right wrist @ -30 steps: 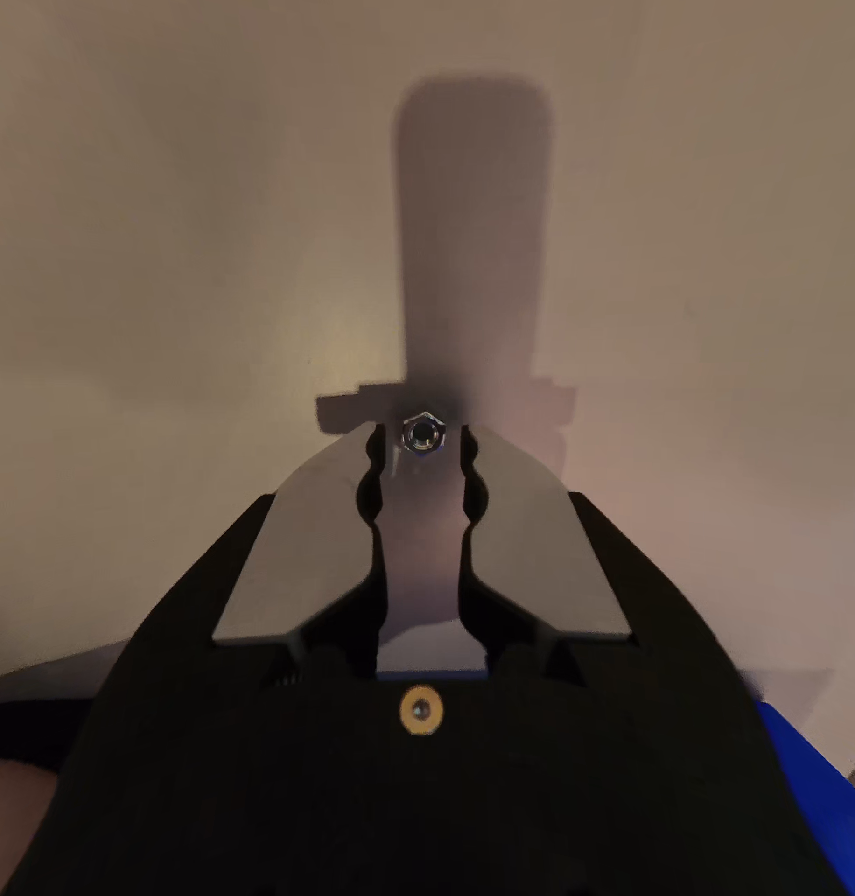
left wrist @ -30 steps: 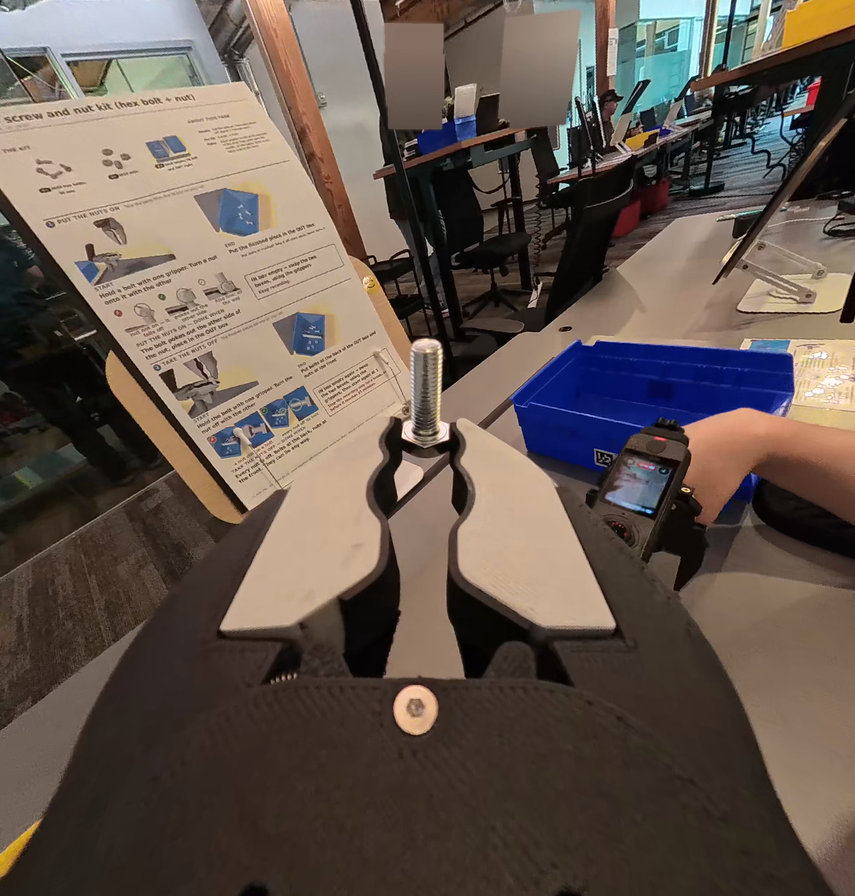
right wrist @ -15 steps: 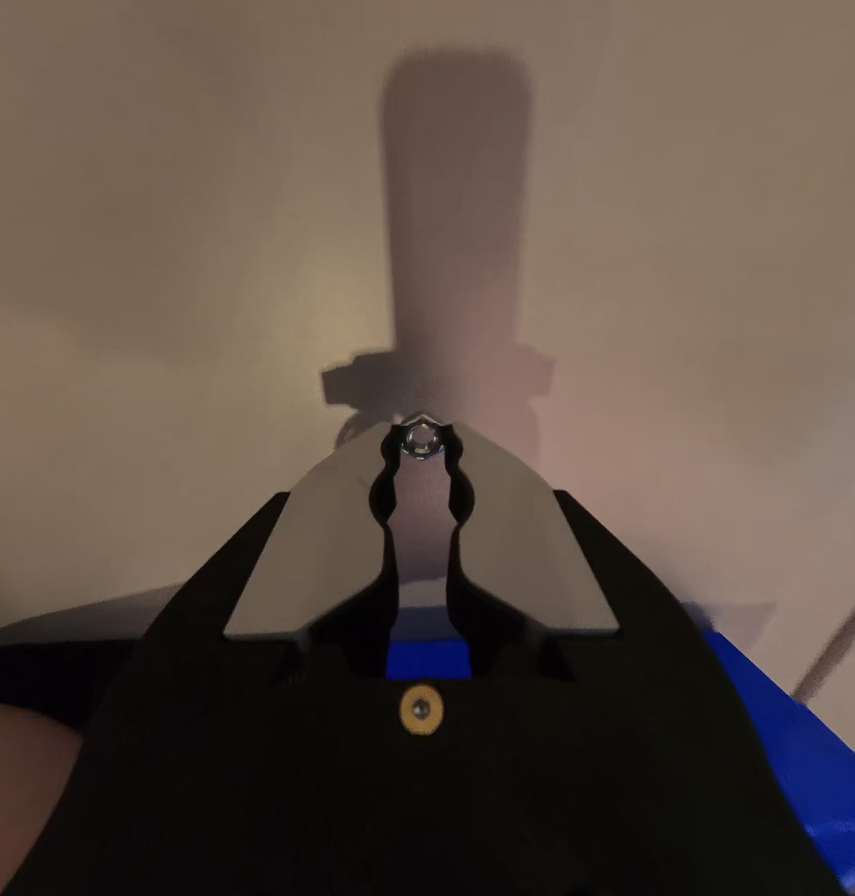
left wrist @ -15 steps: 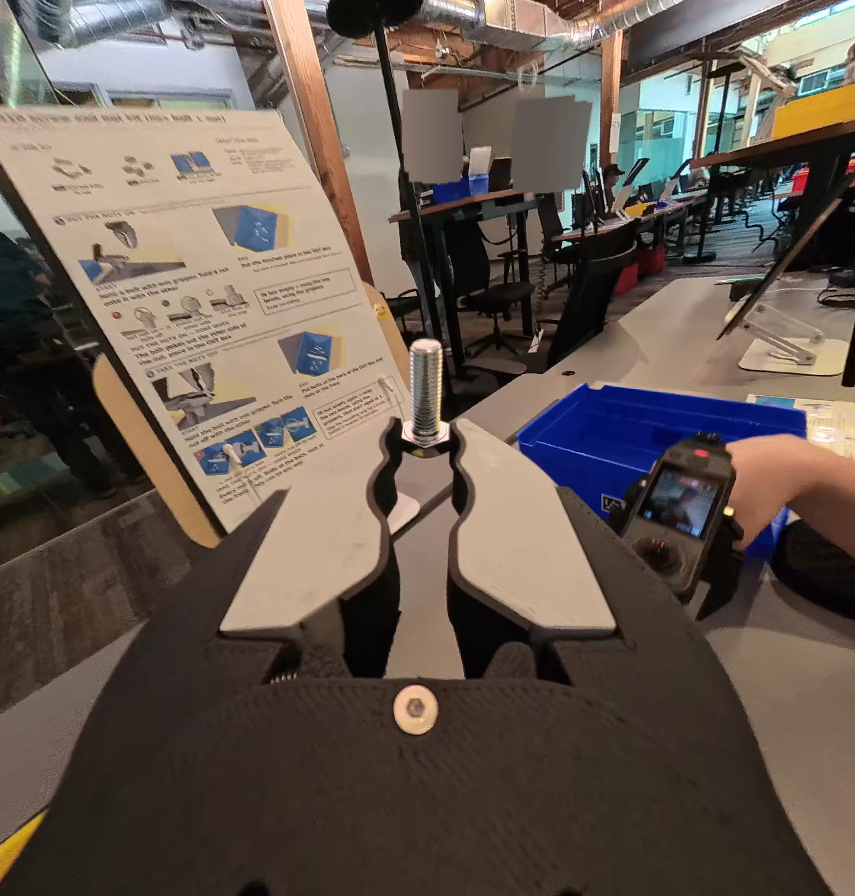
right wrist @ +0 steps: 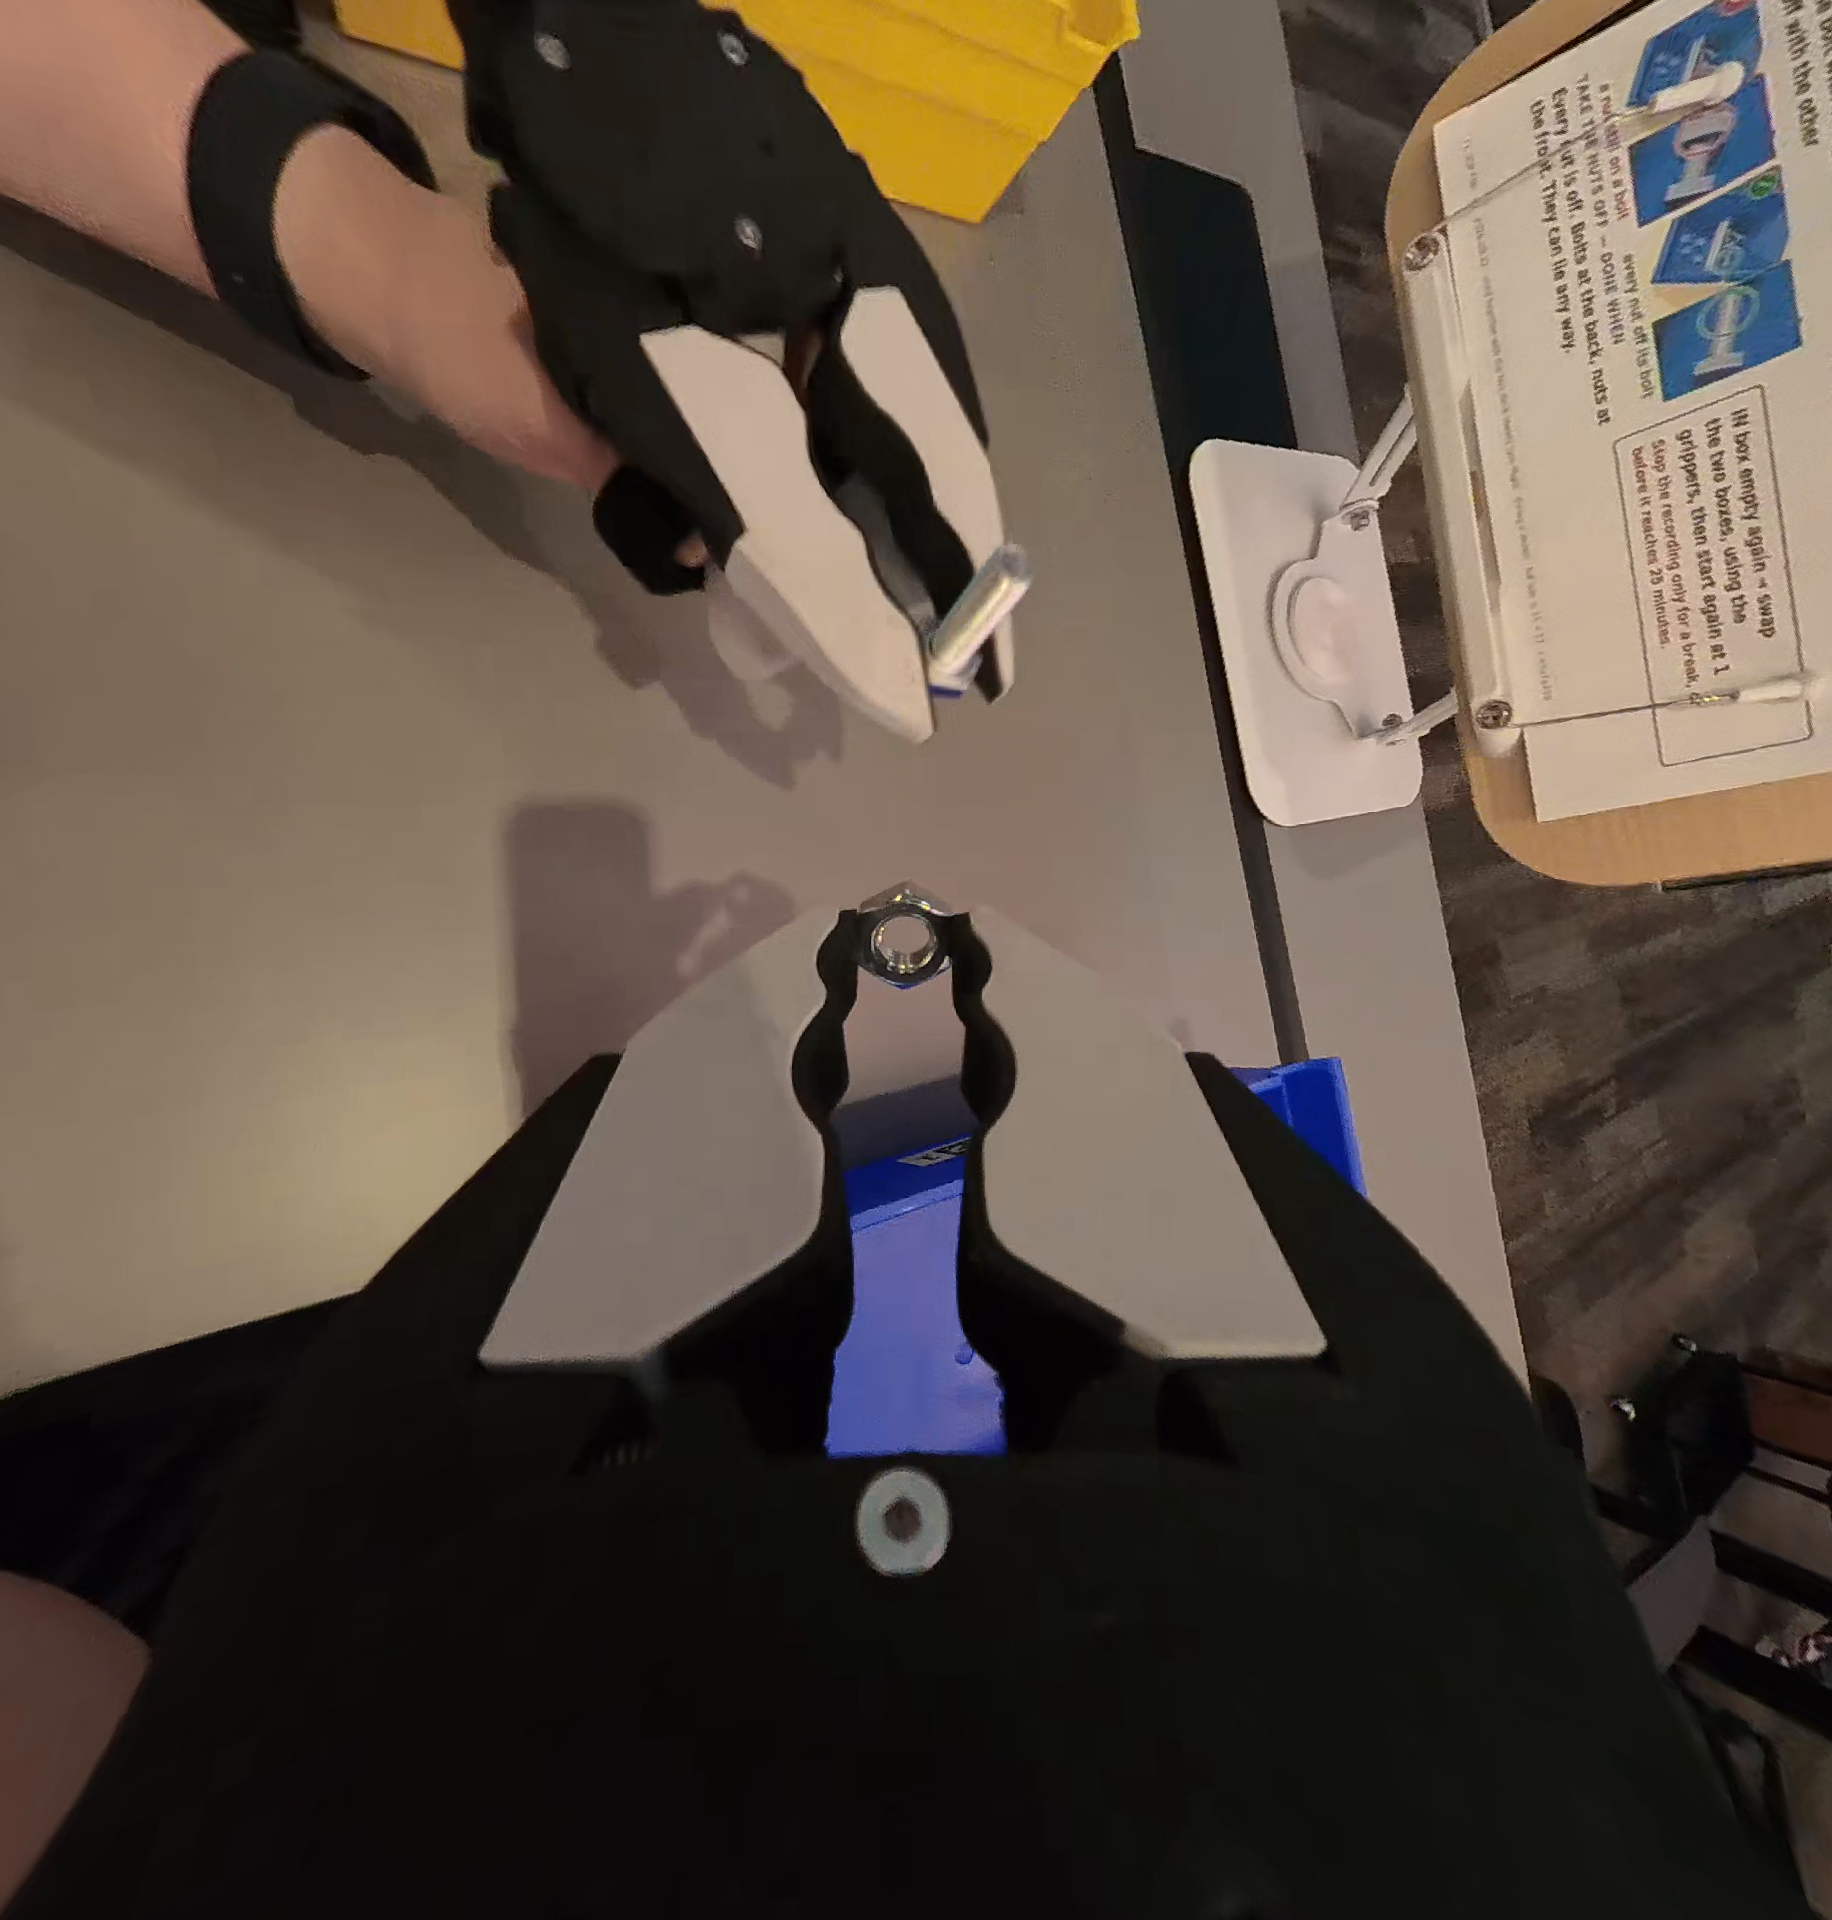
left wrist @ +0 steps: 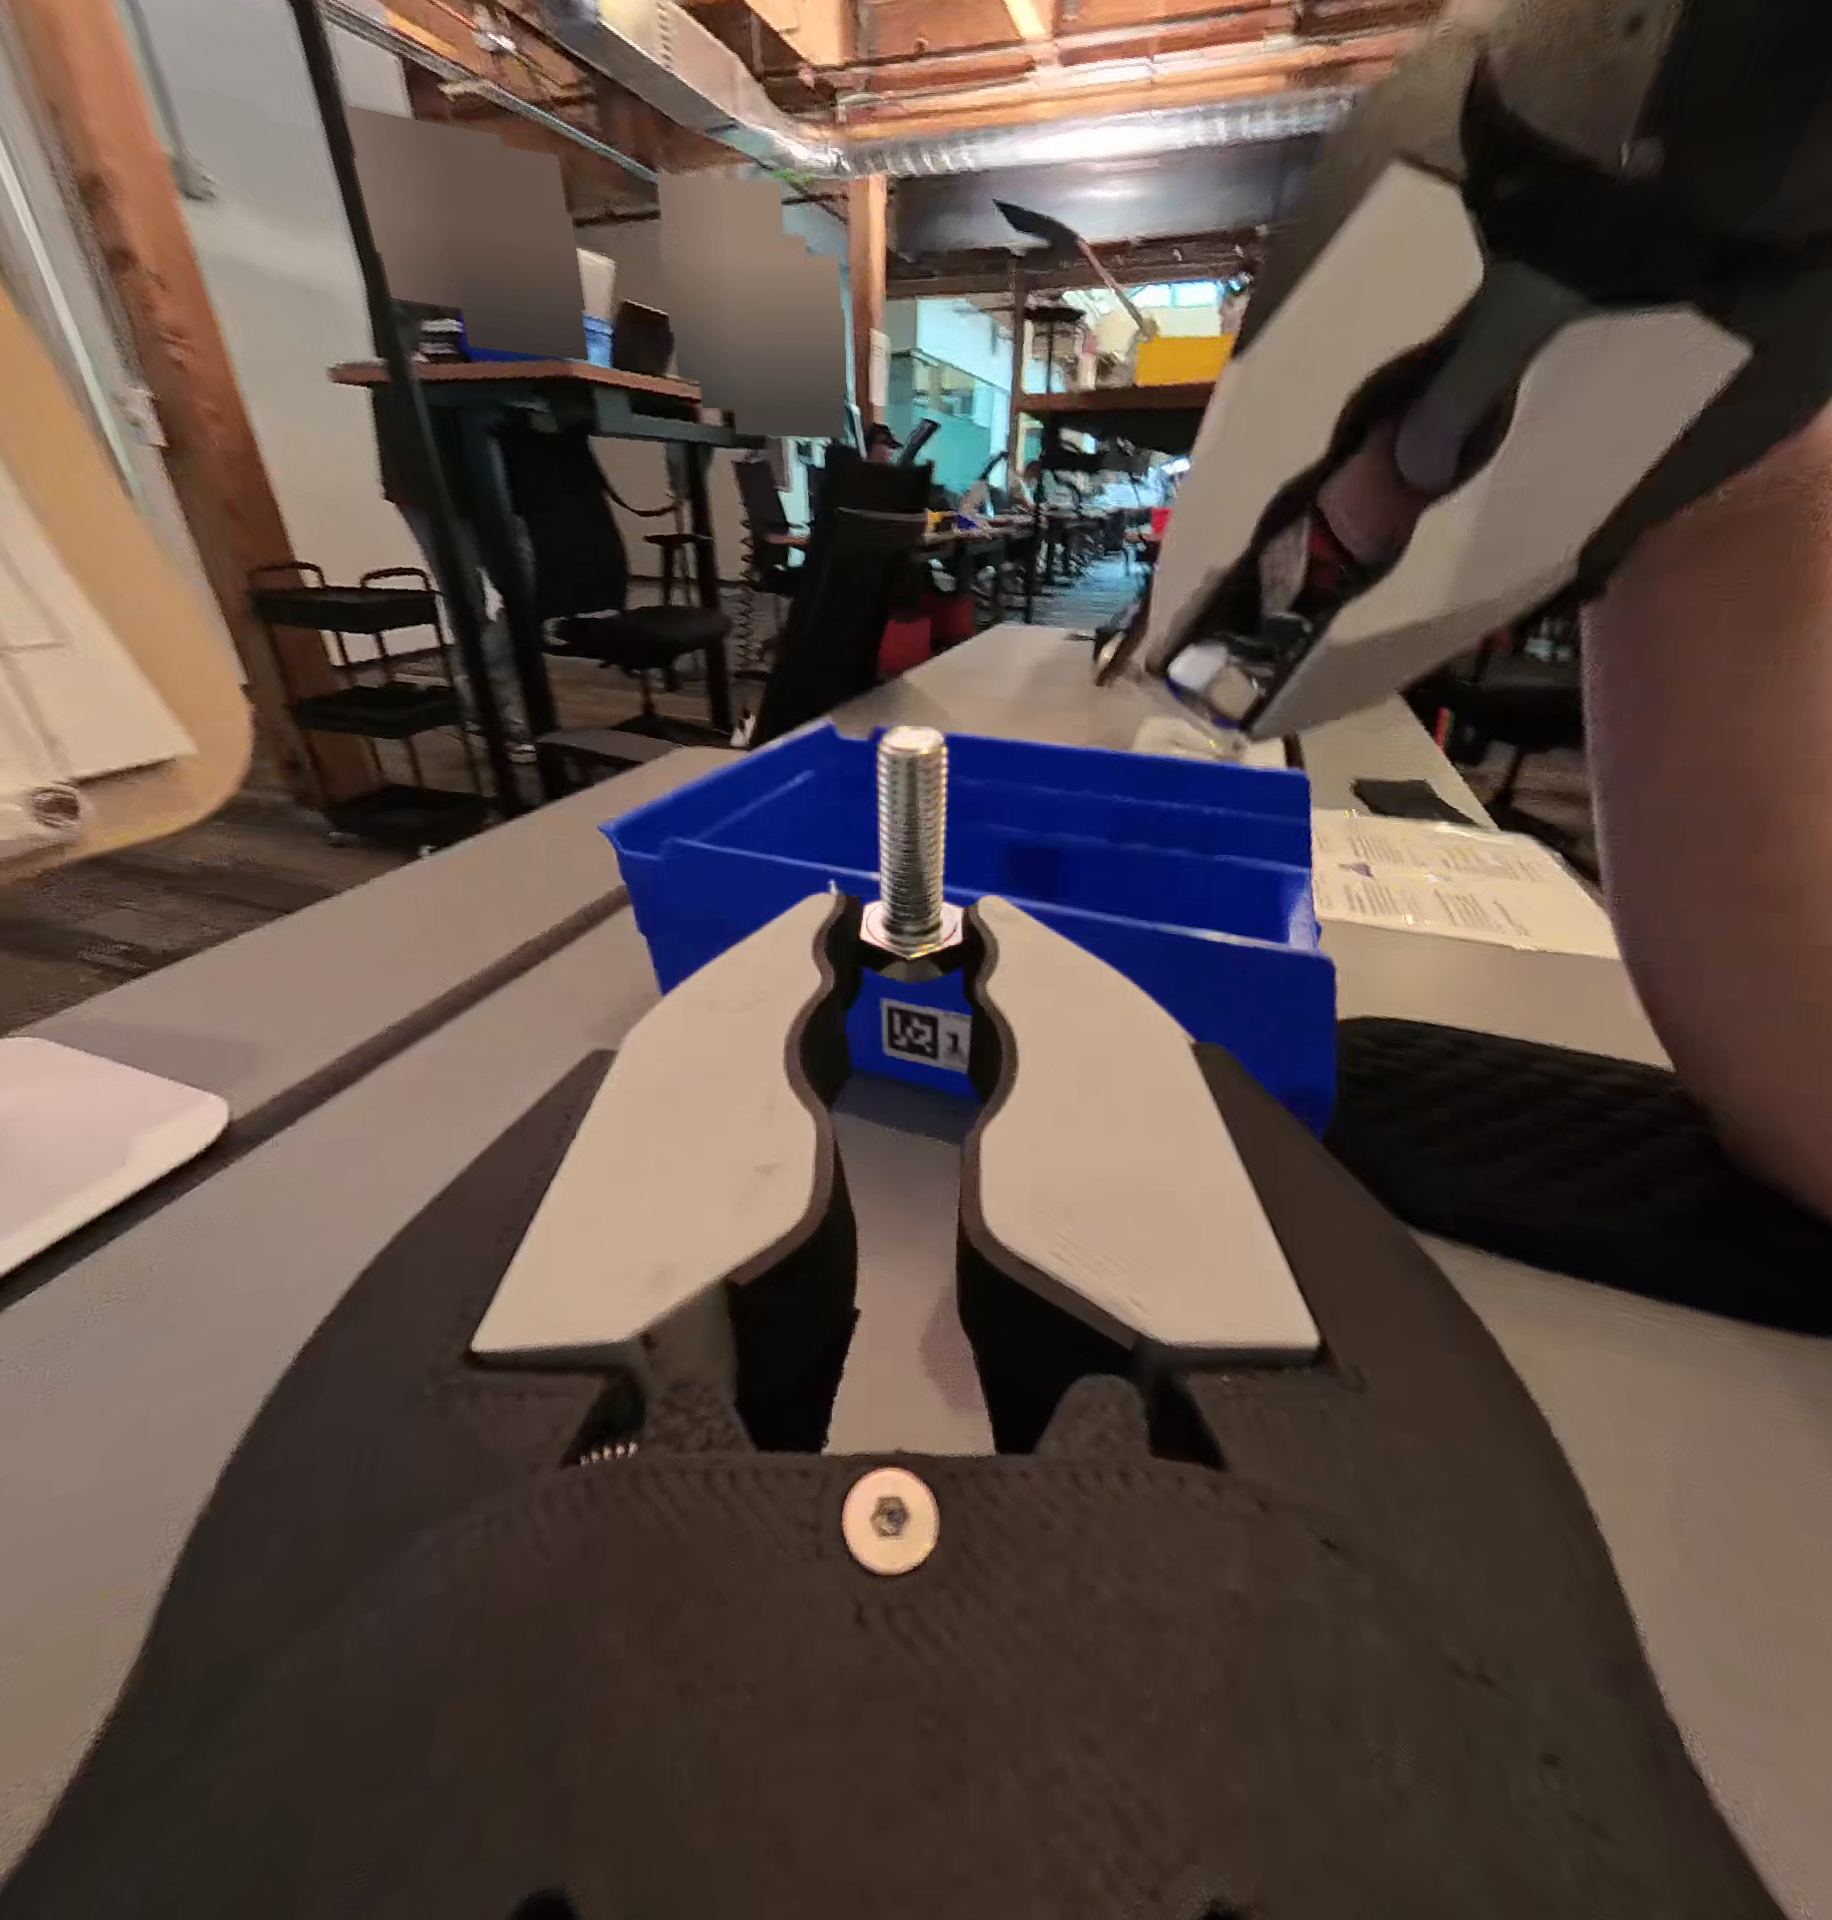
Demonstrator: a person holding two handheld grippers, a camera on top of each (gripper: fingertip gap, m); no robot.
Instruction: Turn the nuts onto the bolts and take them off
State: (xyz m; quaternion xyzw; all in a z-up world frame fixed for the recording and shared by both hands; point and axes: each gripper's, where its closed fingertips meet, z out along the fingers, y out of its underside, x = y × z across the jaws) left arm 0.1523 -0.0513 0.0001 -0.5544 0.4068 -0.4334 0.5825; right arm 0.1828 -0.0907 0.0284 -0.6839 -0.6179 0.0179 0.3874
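Grey desk [right wrist: 268, 935] in an open office: my left gripper [left wrist: 907, 925] clamps an upright bolt [left wrist: 911, 831] by its head, my right gripper [right wrist: 901, 940] pinches a nut [right wrist: 899, 943].

one bolt [left wrist: 912, 831], one nut [right wrist: 901, 943], two hand-held grippers, one blue bin [left wrist: 995, 862], one yellow bin [right wrist: 953, 83]

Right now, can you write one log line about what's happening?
left tongs: shut on bolt, upright | right tongs: shut on nut | nut and bolt apart | blue bin behind
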